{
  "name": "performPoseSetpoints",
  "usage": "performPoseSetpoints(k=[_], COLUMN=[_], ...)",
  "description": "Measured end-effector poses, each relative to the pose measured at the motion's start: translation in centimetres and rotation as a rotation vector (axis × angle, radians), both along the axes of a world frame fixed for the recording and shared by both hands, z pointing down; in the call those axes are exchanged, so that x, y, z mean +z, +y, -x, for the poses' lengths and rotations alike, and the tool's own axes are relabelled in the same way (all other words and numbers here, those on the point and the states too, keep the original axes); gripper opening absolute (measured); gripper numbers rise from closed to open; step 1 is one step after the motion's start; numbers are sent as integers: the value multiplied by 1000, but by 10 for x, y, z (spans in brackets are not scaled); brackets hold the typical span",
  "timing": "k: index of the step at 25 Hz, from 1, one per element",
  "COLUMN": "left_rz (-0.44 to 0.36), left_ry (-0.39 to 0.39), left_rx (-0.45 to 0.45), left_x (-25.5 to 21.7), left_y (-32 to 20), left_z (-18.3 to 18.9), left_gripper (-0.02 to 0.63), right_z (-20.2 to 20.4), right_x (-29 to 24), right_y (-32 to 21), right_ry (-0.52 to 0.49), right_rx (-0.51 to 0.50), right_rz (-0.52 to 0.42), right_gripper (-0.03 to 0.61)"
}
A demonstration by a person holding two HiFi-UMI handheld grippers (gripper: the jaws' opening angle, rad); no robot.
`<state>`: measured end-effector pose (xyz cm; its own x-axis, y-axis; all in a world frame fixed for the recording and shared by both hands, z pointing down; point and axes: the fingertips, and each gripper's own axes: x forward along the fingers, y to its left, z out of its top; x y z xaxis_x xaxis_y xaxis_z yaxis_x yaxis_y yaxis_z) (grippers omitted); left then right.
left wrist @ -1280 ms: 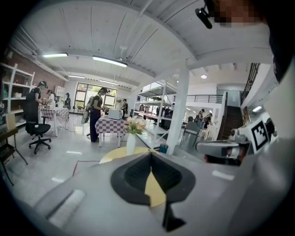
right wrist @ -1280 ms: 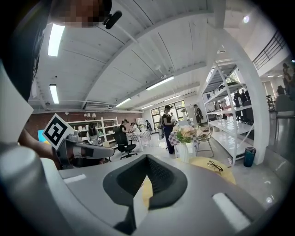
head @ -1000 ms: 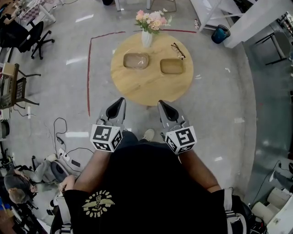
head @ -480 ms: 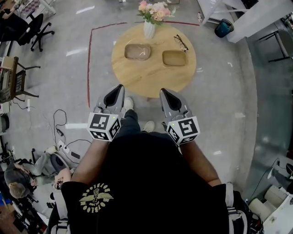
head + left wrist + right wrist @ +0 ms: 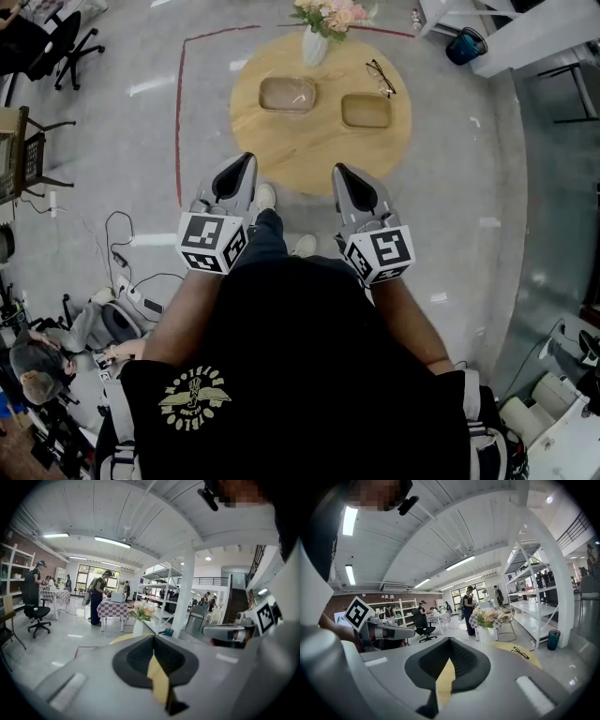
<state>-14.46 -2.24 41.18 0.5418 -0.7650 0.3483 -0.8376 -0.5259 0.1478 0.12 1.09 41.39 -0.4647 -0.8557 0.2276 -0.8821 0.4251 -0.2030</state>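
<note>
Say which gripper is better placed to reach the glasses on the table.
Right, likely. The glasses lie at the right of the table, ahead of the right gripper; the left gripper faces the left tray, farther off.

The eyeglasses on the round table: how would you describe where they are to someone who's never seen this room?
Find the round wooden table in front of the person. At its far edge stands a white vase of flowers; just right of it, beyond the right-hand tray, lie the eyeglasses, the only thin dark-framed thing there.

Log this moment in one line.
left gripper shut, empty | right gripper shut, empty | both pointed toward round table
</note>
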Motion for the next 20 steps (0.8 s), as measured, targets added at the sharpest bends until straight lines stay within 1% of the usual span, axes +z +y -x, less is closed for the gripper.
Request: performPoseSetpoints(k=[6, 11, 16, 20], left_rz=[26, 52, 79, 76], left_ry=[4, 5, 39, 42], left_rx=[16, 39, 57, 90], left_x=[8, 16, 18, 21], left_y=[-42, -82, -126, -159], left_z=[12, 23, 35, 34], left_gripper=[3, 3, 3, 3], right_z=[14, 29, 43, 46], right_x=[5, 14, 20, 26], right_y=[-41, -78, -114, -137], right_ry=[1, -8, -23, -22], right_rx=[18, 31, 54, 79], right_rz=[22, 59, 98, 129], right_gripper=[2, 2, 2, 2])
